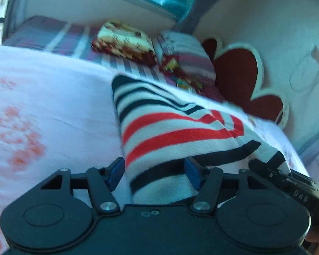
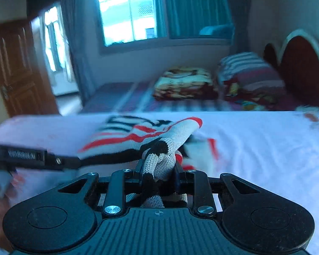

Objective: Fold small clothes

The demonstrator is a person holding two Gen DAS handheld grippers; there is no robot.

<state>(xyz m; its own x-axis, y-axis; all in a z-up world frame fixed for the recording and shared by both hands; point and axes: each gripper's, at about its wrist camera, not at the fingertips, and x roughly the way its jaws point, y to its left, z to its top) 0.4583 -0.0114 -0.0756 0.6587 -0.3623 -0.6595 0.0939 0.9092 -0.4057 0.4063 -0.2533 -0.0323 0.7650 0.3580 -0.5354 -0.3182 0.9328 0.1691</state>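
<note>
A small knit garment [image 1: 176, 127] with white, red and black stripes lies on the white bed cover [image 1: 53, 106]. My left gripper [image 1: 154, 173] is open, its blue pads [image 1: 117, 171] on either side of the garment's near edge. In the right wrist view my right gripper [image 2: 158, 170] is shut on a bunched fold of the same garment [image 2: 161, 142], lifted a little off the cover [image 2: 255, 148]. The left gripper's body [image 2: 32, 156] shows at the left there, and the right gripper's body [image 1: 287, 178] shows at the lower right of the left wrist view.
Folded patterned blankets [image 2: 185, 82] and a striped pillow [image 2: 248, 72] lie at the far side of the bed by a red heart-shaped headboard [image 1: 238, 72]. A window [image 2: 127, 12] with teal curtains and a wooden door [image 2: 17, 68] stand beyond.
</note>
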